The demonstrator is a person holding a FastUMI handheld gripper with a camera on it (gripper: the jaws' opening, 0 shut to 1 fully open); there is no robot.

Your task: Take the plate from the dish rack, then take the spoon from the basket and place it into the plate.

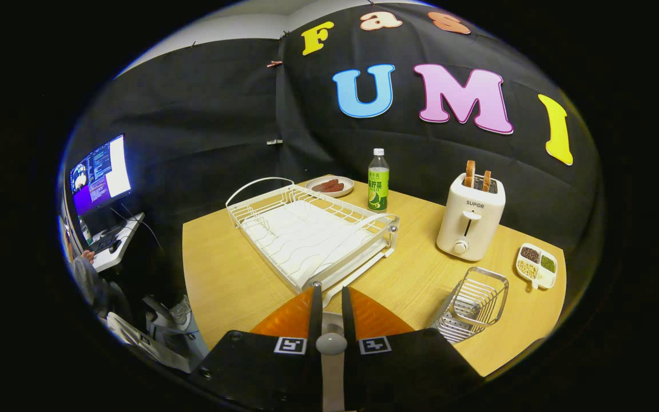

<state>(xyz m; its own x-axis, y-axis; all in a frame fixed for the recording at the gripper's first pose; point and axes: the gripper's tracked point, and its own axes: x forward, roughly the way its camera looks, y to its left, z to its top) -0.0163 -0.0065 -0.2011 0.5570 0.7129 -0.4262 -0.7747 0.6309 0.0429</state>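
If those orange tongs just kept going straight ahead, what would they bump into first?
Most likely the near corner of the white dish rack, which lies just ahead of the tongs. They are clamped on a spoon, so the spoon might touch first; depth is hard to judge.

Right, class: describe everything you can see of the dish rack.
The rack is white wire, rectangular, with a looped handle at each end and a white drip tray beneath. It holds nothing and sits flat on the wooden table, slantwise, just beyond the gripper, whose jaws pinch a pale object.
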